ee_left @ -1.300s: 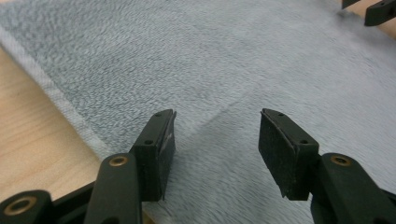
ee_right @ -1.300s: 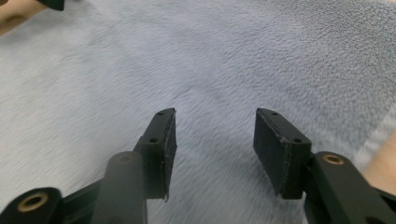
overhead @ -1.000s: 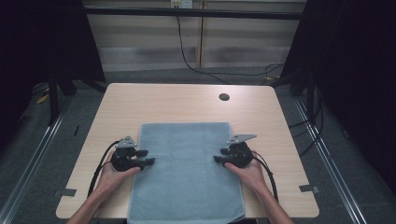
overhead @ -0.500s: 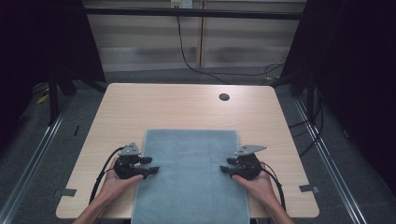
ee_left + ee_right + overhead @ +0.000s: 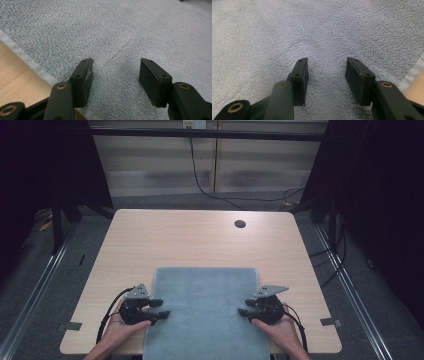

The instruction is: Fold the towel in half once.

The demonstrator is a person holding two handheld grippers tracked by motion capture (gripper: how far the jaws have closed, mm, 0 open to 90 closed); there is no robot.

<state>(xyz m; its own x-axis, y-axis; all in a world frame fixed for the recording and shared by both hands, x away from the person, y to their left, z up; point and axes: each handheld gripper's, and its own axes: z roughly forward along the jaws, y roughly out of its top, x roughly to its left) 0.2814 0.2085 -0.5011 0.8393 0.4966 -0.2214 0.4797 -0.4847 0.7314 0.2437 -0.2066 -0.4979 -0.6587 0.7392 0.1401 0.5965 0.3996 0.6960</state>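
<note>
Towel lies flat on table; left gripper and right gripper rest spread apart over its side edges, gripping nothing.

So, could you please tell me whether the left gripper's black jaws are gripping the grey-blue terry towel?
Apart. In the left gripper view the left gripper has its jaws spread wide, with flat towel showing between them, none pinched; whether the tips rest on it is unclear.

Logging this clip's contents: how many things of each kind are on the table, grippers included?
Towel: 1, blue-grey towel
Gripper: 2, left gripper and right gripper, both open at the towel's side edges
Total: 3
</note>
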